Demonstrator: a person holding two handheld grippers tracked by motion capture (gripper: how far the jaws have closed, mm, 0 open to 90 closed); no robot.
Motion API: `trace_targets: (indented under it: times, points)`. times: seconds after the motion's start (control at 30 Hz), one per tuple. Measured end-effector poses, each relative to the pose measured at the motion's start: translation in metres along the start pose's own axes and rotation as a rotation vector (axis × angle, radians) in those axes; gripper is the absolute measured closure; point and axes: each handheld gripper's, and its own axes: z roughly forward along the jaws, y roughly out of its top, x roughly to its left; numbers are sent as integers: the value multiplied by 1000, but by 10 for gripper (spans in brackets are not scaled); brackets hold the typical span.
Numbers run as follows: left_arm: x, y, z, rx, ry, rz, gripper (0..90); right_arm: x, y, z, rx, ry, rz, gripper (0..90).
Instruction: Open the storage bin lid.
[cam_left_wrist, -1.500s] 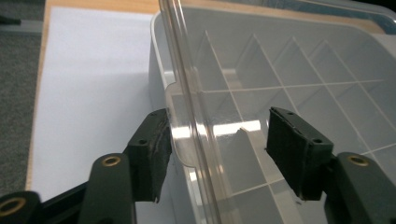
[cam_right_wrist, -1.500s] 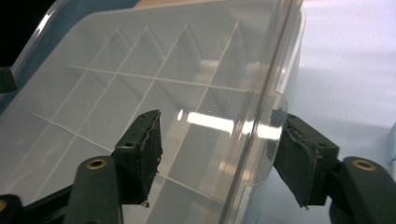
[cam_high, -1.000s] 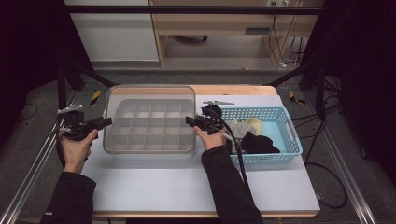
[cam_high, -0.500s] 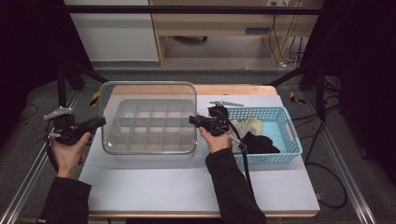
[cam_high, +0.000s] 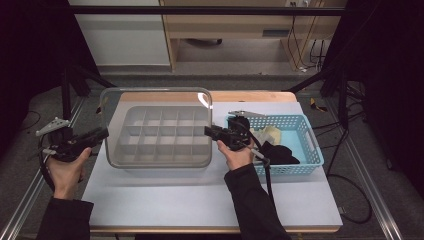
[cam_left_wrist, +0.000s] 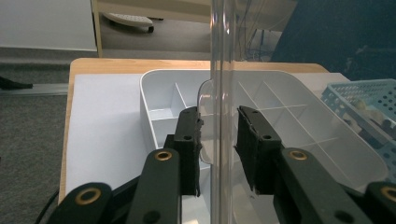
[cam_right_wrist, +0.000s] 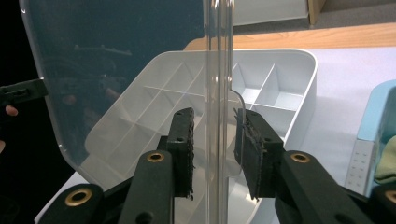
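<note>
The clear lid (cam_high: 155, 112) (raised off the divided tray (cam_high: 165, 136) since earlier) is pinched at its edges by left gripper (cam_left_wrist: 219, 144) and right gripper (cam_right_wrist: 214, 144) fingers, just closed; a blue basket (cam_high: 300, 120) is beside the right fingers.

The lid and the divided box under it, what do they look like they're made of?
The lid looks like clear, glossy hard plastic: the box and the floor show through it, and its rim catches glints. The divided box looks like pale, slightly milky plastic with a smooth matte finish, its thin moulded partitions and rounded corners suggesting this. The exact kind of plastic cannot be told.
</note>
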Motion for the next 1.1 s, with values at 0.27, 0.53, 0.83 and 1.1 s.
trace_targets:
  times: [0.27,0.53,0.83,1.1]
  points:
    - [-19,-4,-20,-21,-3,27,690,9,-8,-26,-16,17,-28,677]
    - [-33,-17,-35,-29,-21,29,697,13,-26,-51,-18,36,-53,687]
    - [-46,-30,-46,-22,-31,31,698,17,-41,-69,-23,48,-67,698]
    - [-57,-40,-58,-17,-28,49,699,21,-58,-85,-11,60,-78,702]
